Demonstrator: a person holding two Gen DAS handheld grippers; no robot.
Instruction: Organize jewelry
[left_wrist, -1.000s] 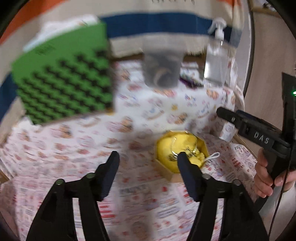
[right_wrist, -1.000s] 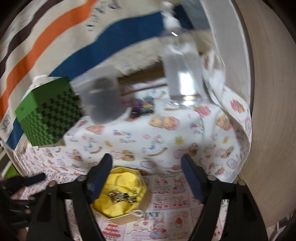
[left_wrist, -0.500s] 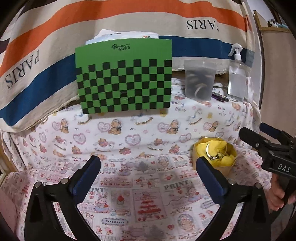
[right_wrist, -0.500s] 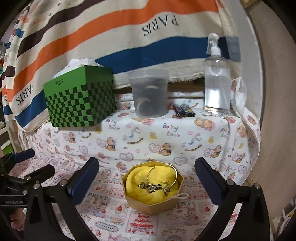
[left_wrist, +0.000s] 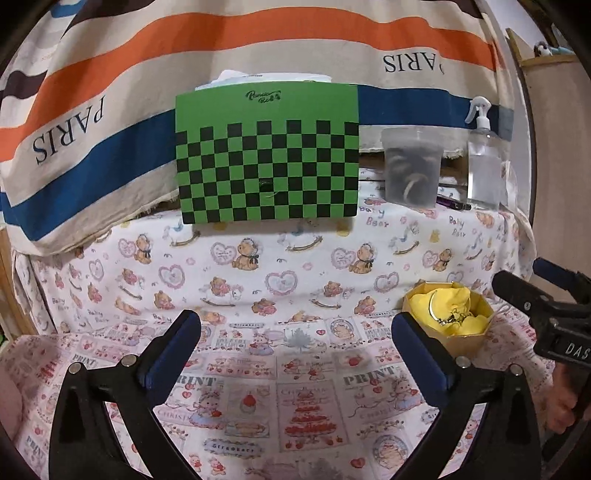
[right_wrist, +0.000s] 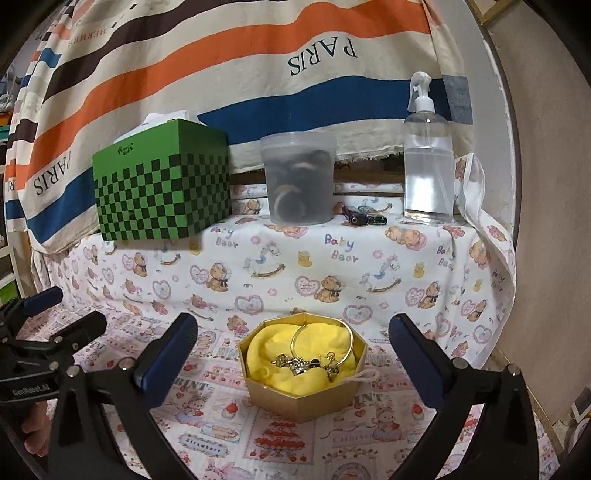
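A gold octagonal box (right_wrist: 306, 402) lined with yellow cloth holds a gold bangle (right_wrist: 347, 347) and a tangle of small jewelry (right_wrist: 303, 363). It sits on the printed cloth, centred just beyond my right gripper (right_wrist: 293, 354), which is wide open and empty. In the left wrist view the box (left_wrist: 465, 341) lies to the right, past my left gripper (left_wrist: 295, 343), also wide open and empty. The right gripper's body (left_wrist: 543, 314) shows at that view's right edge; the left gripper's body (right_wrist: 44, 347) shows at the right wrist view's left edge.
On a raised ledge behind stand a green checkered box (right_wrist: 162, 188), a translucent tub (right_wrist: 299, 177) with dark items, a spray bottle (right_wrist: 428, 162) and small lighters (right_wrist: 364, 218). A striped towel (right_wrist: 221, 74) hangs behind. A wall (right_wrist: 546, 221) lies to the right.
Both grippers have pulled back and up from the box and opened wider. The views went from blurred and close to steady and farther away.
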